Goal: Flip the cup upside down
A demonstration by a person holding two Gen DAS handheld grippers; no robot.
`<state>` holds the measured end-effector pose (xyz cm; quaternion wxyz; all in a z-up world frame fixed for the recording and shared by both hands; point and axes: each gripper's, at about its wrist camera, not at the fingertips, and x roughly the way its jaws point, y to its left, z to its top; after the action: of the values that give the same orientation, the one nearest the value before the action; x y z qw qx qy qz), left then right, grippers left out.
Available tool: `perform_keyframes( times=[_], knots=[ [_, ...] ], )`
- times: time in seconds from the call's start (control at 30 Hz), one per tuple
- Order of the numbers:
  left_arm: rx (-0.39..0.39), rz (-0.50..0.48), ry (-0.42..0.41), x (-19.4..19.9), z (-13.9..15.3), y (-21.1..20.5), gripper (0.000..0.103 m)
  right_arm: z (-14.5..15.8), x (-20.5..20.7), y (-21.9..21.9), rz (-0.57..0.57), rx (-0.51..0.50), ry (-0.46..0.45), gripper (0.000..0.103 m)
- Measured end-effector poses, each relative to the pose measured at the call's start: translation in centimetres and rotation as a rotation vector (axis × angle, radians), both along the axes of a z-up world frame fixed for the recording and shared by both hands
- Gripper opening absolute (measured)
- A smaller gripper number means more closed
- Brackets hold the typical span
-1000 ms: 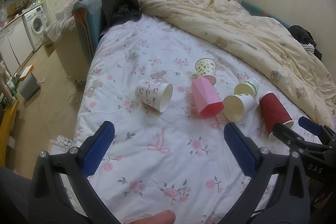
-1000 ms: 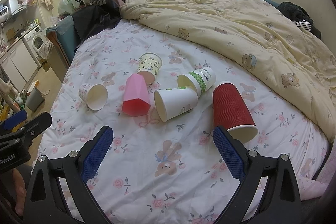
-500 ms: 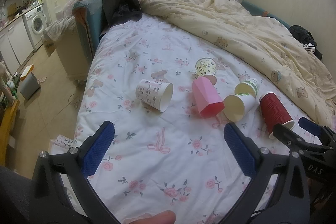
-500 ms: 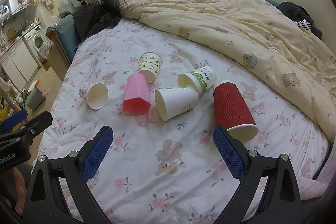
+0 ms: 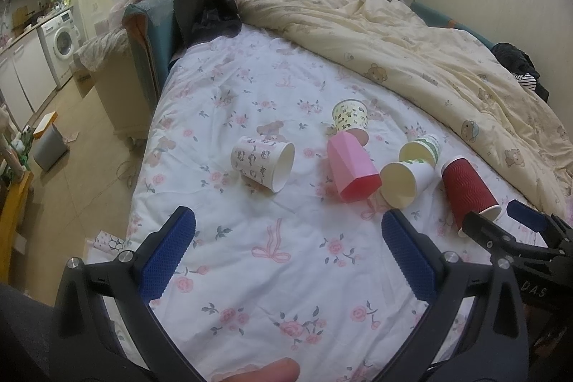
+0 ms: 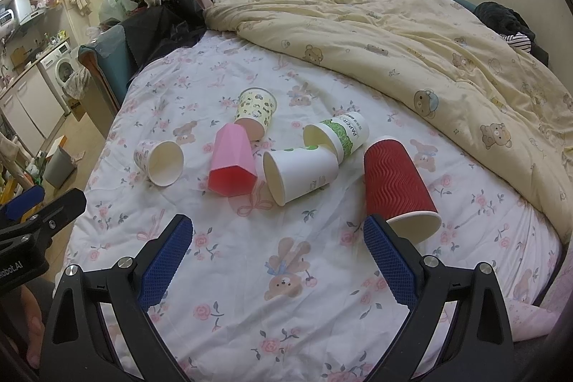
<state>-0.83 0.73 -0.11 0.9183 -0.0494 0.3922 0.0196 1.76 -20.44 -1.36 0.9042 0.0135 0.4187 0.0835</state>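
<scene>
Choosing one cup was judged to be the step in hand, since six lay tipped on the bed [image 6: 250, 292] and none was held. The red ribbed cup [image 6: 395, 183] was thought the likeliest target for the right gripper [image 6: 277, 247]: it lay at the right of centre in the right wrist view, its mouth turned toward the lower right, with the rim just beside the right jaw's blue pad. A good grasp would probably be taken across the cup's middle, squeezed lightly so the paper wall was not crushed, then lifted off the soft sheet before being turned mouth-down; a flat patch of bedding would be needed, as the quilt could let it topple.

Both jaws of the right gripper were spread wide and nothing was between them. The left gripper [image 5: 286, 251] was likewise wide open and empty, and the patterned white cup [image 5: 263, 162] lay above its gap, well apart, mouth to the right. The pink faceted cup [image 5: 352, 169] and two white cups were clustered at mid-frame, touching or nearly so, which might make them awkward to pick cleanly.
</scene>
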Motion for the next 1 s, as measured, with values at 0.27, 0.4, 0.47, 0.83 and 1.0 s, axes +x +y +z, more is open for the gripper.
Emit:
perform_keyframes(
  times=[0.27, 0.4, 0.47, 0.83, 1.0],
  knots=[
    [0.002, 0.005, -0.001, 0.1, -0.1, 0.0, 0.103, -0.1, 0.1, 0.0, -0.005, 0.006, 0.001, 0.099],
    [0.001, 0.011, 0.005, 0.5, -0.4, 0.0, 0.103, -0.1, 0.1, 0.0, -0.004, 0.007, 0.002, 0.099],
    [0.0, 0.01, 0.005, 0.5, -0.4, 0.0, 0.103, -0.1, 0.1, 0.0, -0.005, 0.008, 0.003, 0.099],
    [0.015, 0.008, 0.032, 1.5, -0.2, 0.4, 0.103, -0.5, 2.1, -2.3, 0.007, 0.098, 0.138, 0.099],
    [-0.012, 0.035, 0.052, 2.1, -0.3, 1.3, 0.103, -1.7, 6.5, -6.4, -0.035, 0.126, 0.305, 0.099]
  ],
)
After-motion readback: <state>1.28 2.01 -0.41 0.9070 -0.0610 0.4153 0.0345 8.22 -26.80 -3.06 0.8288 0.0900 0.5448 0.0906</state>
